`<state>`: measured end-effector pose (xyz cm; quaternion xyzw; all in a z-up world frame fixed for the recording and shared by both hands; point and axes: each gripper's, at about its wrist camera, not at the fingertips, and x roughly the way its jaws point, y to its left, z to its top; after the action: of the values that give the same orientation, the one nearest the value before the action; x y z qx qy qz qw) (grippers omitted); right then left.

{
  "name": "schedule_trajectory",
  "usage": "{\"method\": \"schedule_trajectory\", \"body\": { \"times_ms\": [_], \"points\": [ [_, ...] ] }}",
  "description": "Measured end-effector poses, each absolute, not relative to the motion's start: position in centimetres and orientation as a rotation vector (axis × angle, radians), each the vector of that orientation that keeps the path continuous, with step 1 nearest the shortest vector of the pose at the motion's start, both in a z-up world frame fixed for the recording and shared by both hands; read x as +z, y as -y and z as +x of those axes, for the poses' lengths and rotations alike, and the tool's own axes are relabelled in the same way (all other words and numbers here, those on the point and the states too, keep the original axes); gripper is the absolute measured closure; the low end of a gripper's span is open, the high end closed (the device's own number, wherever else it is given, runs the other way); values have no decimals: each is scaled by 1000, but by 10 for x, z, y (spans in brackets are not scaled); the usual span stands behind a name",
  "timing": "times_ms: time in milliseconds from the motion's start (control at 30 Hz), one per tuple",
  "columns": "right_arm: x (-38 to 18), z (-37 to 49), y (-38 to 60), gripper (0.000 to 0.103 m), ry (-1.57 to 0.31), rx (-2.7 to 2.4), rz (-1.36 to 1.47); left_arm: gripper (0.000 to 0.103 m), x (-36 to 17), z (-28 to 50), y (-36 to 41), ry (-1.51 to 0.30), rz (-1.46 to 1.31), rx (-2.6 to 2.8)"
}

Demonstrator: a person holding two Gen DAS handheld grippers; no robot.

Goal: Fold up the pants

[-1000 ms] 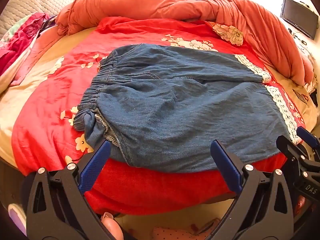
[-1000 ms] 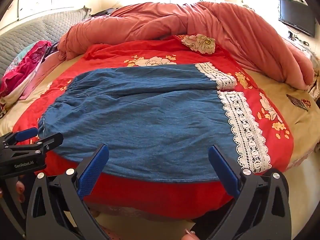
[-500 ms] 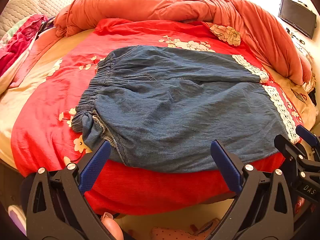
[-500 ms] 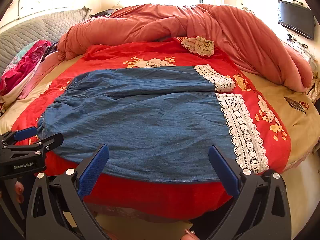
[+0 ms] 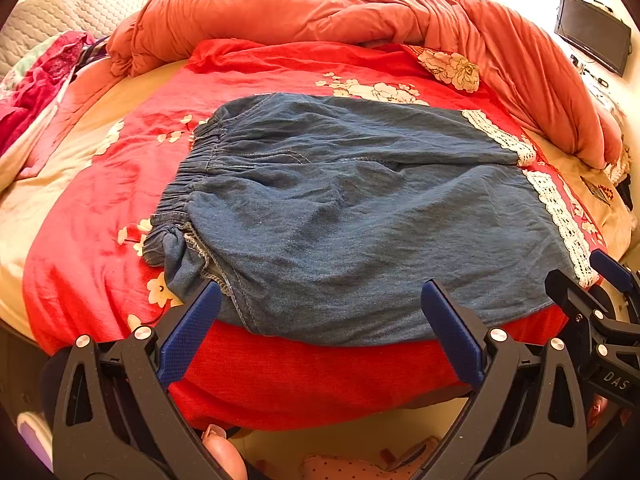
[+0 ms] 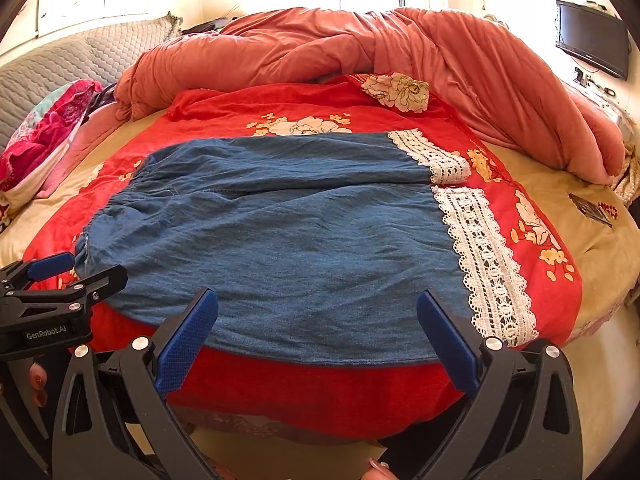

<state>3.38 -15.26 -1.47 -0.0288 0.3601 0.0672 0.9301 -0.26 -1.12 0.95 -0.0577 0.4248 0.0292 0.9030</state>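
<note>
Blue denim pants (image 5: 360, 216) (image 6: 280, 240) lie flat on a red floral blanket (image 5: 100, 216) (image 6: 520, 184), elastic waistband (image 5: 188, 176) to the left and white lace leg hems (image 6: 488, 272) to the right. My left gripper (image 5: 320, 320) stands open just short of the pants' near edge, toward the waistband corner, holding nothing. My right gripper (image 6: 316, 320) is open too, at the near edge closer to the lace hems, also holding nothing. Each gripper shows at the side of the other's view: the right gripper (image 5: 600, 280) and the left gripper (image 6: 60, 272).
A bunched salmon duvet (image 6: 360, 48) runs along the back and right of the bed. Pink clothes (image 6: 48, 132) are piled at the left by a grey quilted headboard (image 6: 60, 68). A TV (image 6: 592, 38) hangs on the right wall. The bed's front edge drops off below the grippers.
Both grippers have eased slightly back and upward, so the pants sit a little lower and further in view. The pants themselves have not moved. Both grippers stay open.
</note>
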Motion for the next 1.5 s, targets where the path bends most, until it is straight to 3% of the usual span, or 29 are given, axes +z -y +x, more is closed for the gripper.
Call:
{"method": "schedule_trajectory", "body": {
  "times_ms": [1033, 1500],
  "points": [
    [-19, 44, 148, 4, -749, 161, -58, 9, 8, 3, 9, -871, -118, 61],
    [-6, 102, 129, 4, -778, 302, -82, 9, 24, 40, -27, -850, -121, 85]
  ]
}}
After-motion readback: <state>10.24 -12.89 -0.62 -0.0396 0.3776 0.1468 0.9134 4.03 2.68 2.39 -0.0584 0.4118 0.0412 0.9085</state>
